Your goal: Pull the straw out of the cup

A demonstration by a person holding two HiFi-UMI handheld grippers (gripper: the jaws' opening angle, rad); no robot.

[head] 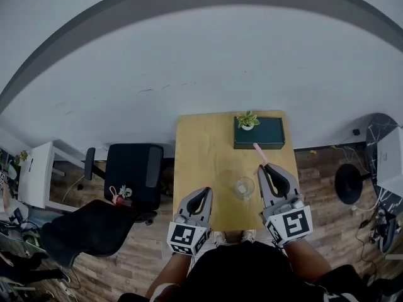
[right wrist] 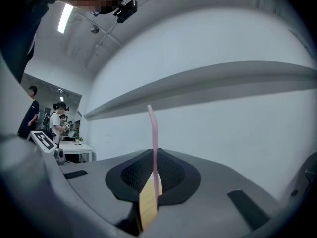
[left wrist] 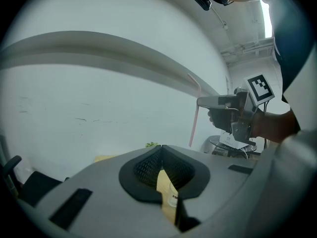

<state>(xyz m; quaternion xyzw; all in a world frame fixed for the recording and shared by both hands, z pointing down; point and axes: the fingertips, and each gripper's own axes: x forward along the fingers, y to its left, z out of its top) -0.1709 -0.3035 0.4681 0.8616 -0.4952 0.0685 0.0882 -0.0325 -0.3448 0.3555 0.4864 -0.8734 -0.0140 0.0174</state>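
A clear cup (head: 244,186) stands on the wooden table (head: 201,150) near its front edge. My right gripper (head: 266,168) hovers just right of the cup, shut on a pink straw (head: 258,151). In the right gripper view the straw (right wrist: 154,148) stands upright between the pads (right wrist: 171,175), its top bent over. The left gripper view shows the straw (left wrist: 194,115) hanging from the right gripper (left wrist: 200,102), its lower end hidden. My left gripper (head: 203,190) is left of the cup, jaws together and empty; the cup (left wrist: 172,198) shows just beyond its tips (left wrist: 160,155).
A dark green box (head: 259,133) with a small potted plant (head: 247,120) sits at the table's far edge. Black office chairs (head: 132,168) and a white desk (head: 34,175) stand to the left. A round black stand (head: 349,182) is on the right. People (right wrist: 29,113) stand far off.
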